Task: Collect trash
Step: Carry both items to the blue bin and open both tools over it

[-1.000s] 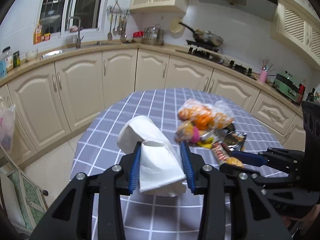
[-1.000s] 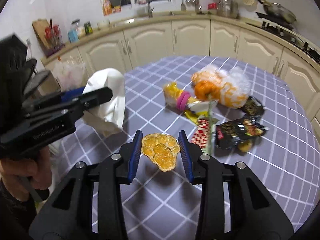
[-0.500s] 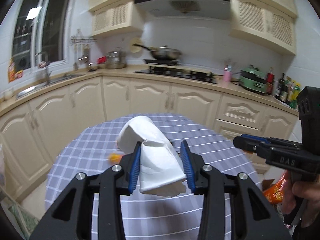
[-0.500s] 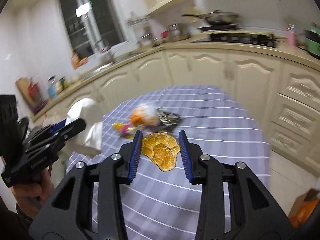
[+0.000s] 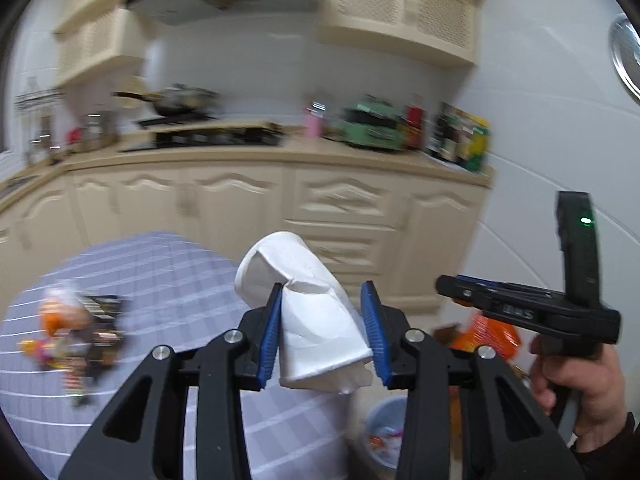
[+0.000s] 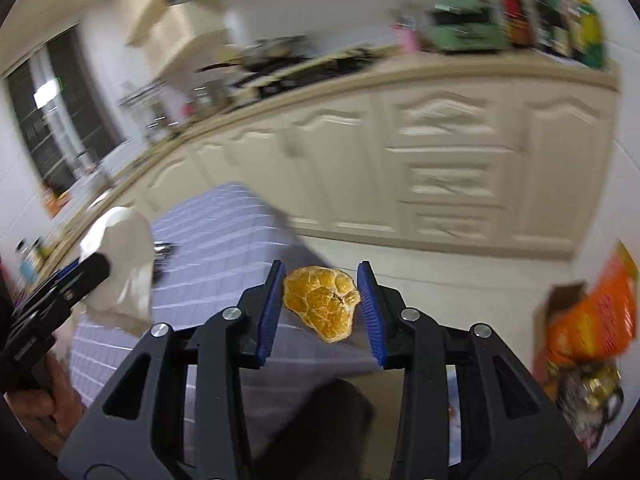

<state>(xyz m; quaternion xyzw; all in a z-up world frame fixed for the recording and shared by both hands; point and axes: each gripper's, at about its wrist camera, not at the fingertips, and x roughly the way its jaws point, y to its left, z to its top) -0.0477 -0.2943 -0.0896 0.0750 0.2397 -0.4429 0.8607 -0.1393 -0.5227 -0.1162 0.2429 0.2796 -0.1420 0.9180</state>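
Observation:
My left gripper is shut on a crumpled white paper cup and holds it in the air past the table's right edge. My right gripper is shut on an orange peel and holds it above the floor beside the table. The right gripper also shows in the left wrist view, and the cup in the right wrist view. A light blue trash bin with some scraps inside stands on the floor below my left gripper. A pile of wrappers and orange scraps lies on the checked tablecloth.
Cream kitchen cabinets run along the wall behind. An orange bag and a cardboard box sit on the floor at the right, with dark packets below them. The view is motion-blurred.
Both grippers have swung right, away from the table and the trash pile, each still holding its item. The floor, the bin and the orange bag have come into view.

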